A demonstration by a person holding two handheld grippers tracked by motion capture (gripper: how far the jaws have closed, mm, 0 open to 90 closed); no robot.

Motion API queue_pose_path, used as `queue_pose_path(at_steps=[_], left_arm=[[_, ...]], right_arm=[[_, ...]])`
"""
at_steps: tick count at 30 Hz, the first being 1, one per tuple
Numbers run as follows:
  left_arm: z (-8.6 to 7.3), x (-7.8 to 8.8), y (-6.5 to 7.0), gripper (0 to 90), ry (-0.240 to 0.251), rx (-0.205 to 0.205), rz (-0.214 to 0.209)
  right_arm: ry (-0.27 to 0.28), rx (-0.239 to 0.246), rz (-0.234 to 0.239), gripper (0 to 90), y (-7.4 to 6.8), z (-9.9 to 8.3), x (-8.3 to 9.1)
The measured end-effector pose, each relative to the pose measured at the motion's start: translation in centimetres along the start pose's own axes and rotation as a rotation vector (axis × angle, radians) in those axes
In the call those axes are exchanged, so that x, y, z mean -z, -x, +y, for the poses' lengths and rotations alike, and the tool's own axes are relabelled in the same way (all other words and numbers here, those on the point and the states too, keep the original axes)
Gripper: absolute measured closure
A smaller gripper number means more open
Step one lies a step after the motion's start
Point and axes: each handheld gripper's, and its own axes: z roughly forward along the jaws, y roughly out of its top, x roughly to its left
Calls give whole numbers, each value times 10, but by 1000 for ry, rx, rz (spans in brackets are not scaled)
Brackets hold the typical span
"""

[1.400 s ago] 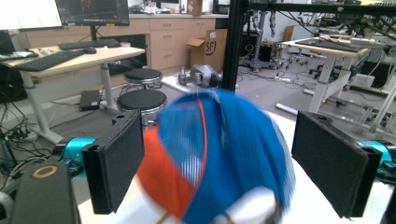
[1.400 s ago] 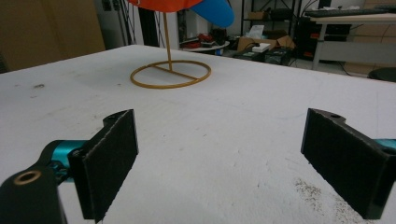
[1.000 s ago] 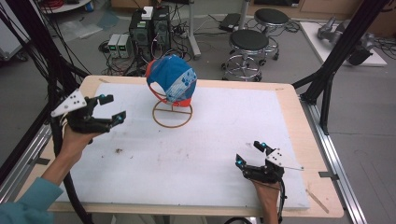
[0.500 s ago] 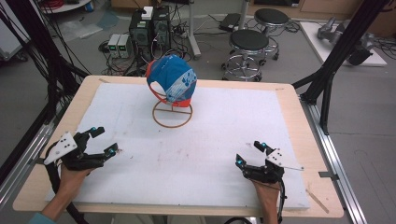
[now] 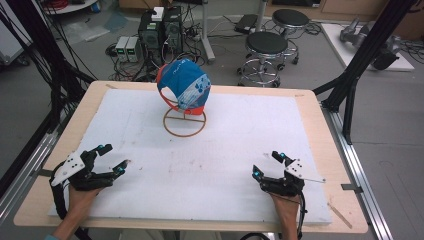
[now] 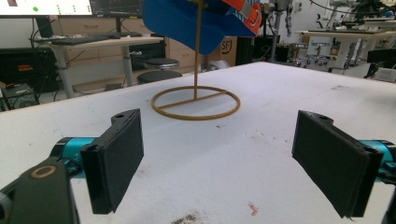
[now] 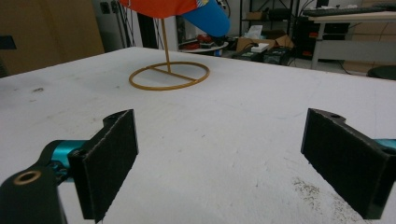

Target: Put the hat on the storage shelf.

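The blue and orange cap (image 5: 184, 86) is seen already hung on the gold wire stand (image 5: 185, 121) in the upper middle of the high view, well apart from both grippers, so the work is judged essentially done. The left gripper (image 5: 114, 159) at lower left and the right gripper (image 5: 266, 164) at lower right are held wide and empty. The cap's long axis is tilted, its brim pointed toward the upper left.

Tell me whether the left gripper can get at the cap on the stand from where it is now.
Probably yes. The left gripper sits open at the near left of the white mat, and nothing lies on the bare stretch between it and the cap on its wire stand; it only needs a forward reach.
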Motion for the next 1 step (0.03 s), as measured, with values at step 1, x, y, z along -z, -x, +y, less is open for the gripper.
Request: queue_pose_path(at_steps=[1], left_arm=[[0, 0, 0, 170, 2, 0, 3]], right_arm=[[5, 9, -2, 99, 1, 0, 0]])
